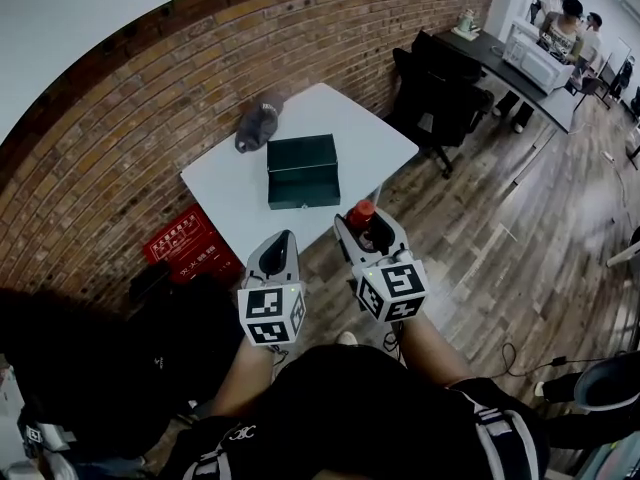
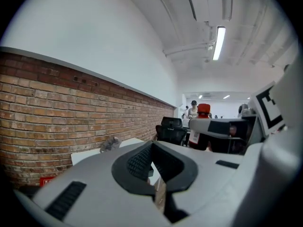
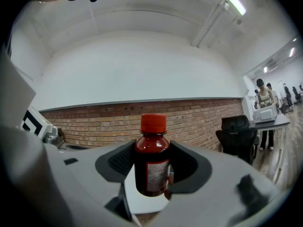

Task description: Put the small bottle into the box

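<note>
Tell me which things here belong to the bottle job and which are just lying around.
Job: small bottle, clamped in the right gripper; green box; white table under it.
Lying about: grey bundle on the table; red sign by the wall; black chair.

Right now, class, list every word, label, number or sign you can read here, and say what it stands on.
None can be quoted.
small bottle label: print too blurred to read.
red case on the floor: white characters too small to read.
Cubes on left gripper and right gripper: square marker patterns, no words.
box: no print shows.
</note>
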A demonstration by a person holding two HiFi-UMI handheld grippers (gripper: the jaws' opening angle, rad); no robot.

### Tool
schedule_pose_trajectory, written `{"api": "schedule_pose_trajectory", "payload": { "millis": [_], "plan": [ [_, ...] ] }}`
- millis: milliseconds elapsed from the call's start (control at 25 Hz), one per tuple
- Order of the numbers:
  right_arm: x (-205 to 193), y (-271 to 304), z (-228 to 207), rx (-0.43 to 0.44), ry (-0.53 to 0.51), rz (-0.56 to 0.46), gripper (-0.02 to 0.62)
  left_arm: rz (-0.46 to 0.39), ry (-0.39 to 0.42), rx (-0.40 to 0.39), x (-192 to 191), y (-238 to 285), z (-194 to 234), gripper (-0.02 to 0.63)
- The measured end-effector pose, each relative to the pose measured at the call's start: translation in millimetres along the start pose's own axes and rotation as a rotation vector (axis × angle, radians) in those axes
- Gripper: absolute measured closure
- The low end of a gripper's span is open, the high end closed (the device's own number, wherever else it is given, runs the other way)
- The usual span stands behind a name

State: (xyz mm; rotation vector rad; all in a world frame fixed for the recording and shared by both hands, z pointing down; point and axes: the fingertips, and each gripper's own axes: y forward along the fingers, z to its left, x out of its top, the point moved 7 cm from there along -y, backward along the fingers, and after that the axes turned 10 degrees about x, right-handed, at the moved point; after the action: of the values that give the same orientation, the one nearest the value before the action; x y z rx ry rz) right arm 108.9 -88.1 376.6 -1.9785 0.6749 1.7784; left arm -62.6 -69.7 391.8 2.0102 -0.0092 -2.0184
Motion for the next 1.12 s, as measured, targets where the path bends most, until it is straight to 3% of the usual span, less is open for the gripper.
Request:
{"api": "schedule_pose_trajectory", "payload": {
  "millis": [440,680,1120],
  "plan": [
    [-1.3,33.2,-85.9,0.086,0.036,0.021,0.379,-0.002,0.002,0.071,15.7,68.9,-39.4,0.603],
    [-7.6,46.2,-105.7,0.104,0.049,0.035,0.379,0.026,0.001,0.101,6.9,85.9,-42.8,0.603],
    [-16.8,73.8,-121.5,0.098,0.040,0.076,0.379,0.029,-0.018,0.084,5.2,122.8,-30.9,0.603]
  ]
}}
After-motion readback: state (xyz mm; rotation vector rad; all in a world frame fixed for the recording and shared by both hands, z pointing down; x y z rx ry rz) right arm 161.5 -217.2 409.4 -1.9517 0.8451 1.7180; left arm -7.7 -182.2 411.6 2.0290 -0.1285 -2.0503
